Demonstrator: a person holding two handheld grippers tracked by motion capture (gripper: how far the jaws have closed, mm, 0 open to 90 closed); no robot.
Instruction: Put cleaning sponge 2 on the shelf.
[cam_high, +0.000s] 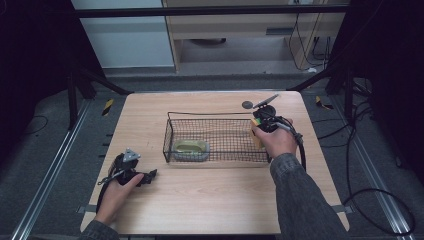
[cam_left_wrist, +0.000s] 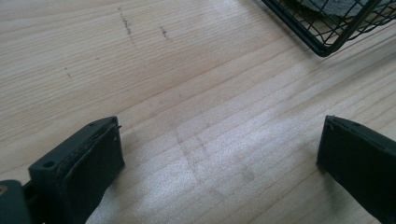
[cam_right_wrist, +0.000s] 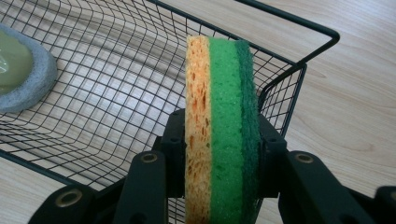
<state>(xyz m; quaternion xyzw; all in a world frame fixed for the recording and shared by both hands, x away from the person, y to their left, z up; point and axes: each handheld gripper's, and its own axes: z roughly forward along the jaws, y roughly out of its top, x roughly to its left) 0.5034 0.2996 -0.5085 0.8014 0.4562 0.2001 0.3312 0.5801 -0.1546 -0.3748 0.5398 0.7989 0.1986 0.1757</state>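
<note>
**Sponge held on edge at the basket's right end**

The layered sponge (cam_right_wrist: 220, 130) stands upright, clamped between the right gripper's (cam_right_wrist: 219, 158) jaws, its long axis pointing away from them, at the right end wall of the wire basket (cam_high: 218, 116). The basket's bare floor lies just beyond it. Inside, toward the left end, sits a grey-rimmed soap dish (cam_high: 190, 149). The left gripper (cam_left_wrist: 219, 154), jaws spread and empty, rests on the wooden table (cam_high: 210, 200), well apart.

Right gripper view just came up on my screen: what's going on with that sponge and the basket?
The right gripper is shut on a sponge, held on edge above the right end of the wire basket. A pale oval pad already lies in the basket's left end. The left gripper rests open on the wooden table, holding nothing.
</note>
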